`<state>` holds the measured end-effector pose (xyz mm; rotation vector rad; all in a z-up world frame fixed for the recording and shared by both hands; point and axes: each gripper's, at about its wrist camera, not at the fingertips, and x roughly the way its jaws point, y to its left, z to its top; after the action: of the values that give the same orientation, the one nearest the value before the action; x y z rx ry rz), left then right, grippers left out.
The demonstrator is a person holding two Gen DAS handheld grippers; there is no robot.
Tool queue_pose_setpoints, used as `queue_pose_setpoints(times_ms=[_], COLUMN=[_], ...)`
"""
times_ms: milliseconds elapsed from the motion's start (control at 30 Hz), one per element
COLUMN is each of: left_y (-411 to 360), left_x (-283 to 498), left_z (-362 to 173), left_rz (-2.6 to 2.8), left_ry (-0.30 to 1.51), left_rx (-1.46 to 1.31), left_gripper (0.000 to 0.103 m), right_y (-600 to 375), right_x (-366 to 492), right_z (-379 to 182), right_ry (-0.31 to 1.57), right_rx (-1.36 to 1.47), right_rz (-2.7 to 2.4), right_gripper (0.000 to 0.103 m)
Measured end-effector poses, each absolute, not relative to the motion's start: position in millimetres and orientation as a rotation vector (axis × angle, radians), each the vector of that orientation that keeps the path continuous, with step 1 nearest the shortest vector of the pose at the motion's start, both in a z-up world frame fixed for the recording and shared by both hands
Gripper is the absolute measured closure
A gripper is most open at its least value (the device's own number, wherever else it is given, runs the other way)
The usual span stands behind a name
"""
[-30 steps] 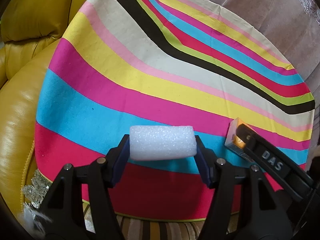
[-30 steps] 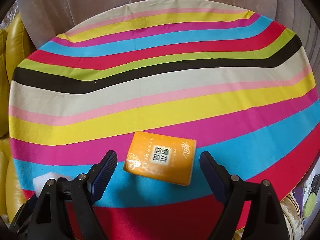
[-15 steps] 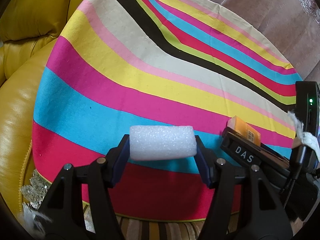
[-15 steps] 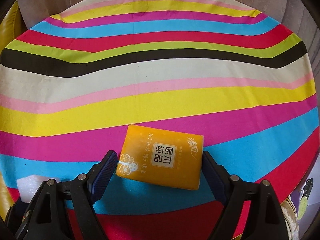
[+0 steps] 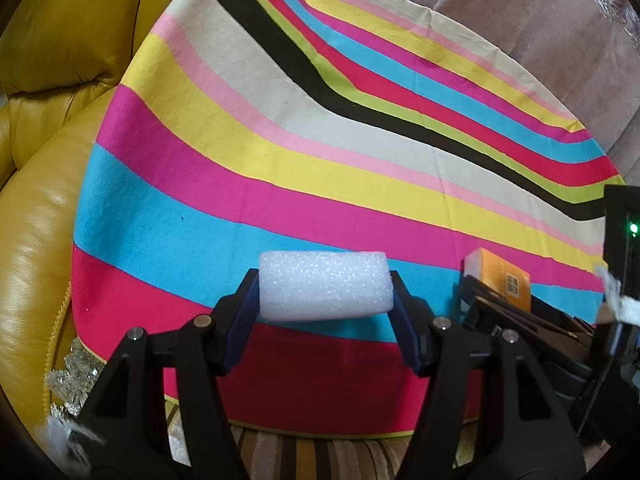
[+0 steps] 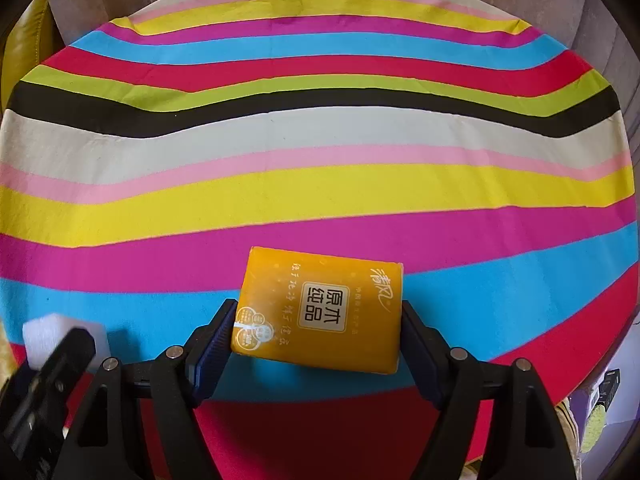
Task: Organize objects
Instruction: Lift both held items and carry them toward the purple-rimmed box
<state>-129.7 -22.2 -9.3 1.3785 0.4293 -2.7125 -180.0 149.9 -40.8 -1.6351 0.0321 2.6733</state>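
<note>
The orange tissue pack (image 6: 320, 312) lies flat on the striped tablecloth (image 6: 320, 184), across the boundary of the magenta and blue bands, near the front edge of the round table. It sits slightly askew, its printed face up. The right gripper (image 6: 316, 344) straddles it: the jaws are closing, with the pack between them. Both blue pads appear to meet the pack's short sides, the left pad at the near left corner, the right pad along the right edge. Whether they already press firmly cannot be told.

The white foam block (image 5: 324, 286) is pinched between the pads of the left gripper (image 5: 324, 320), one pad on each end face. It appears to sit just above the blue and red bands, to the left of the tissue pack; contact with the cloth cannot be confirmed. In the right wrist view the same block shows at the far left edge (image 6: 60, 336).

Task status, as judged:
- Foam block: gripped, not yet placed.
- Tissue pack: grip in progress, pack not lifted.
- Destination: none visible; the rest of the cloth is bare, so the final arrangement is undetermined.

Surroundings: a yellow leather sofa (image 5: 48, 200) borders the table on the left, and a grey-brown fabric surface (image 5: 540, 40) lies beyond the far edge.
</note>
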Motion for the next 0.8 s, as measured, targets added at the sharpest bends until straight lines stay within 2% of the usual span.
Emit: queue_pose_setpoints(times_ms=[800], left_y=[36], left_x=[-102], left_z=[11], left_rz=[-2.788], left_ry=[0.244], left_rx=[1.432], left_gripper=[0.038], right_y=[207], right_x=[-119], right_z=[-15], right_ry=[0.037], right_rx=[-1.574], right_rz=[2.736], right_gripper=[0.026])
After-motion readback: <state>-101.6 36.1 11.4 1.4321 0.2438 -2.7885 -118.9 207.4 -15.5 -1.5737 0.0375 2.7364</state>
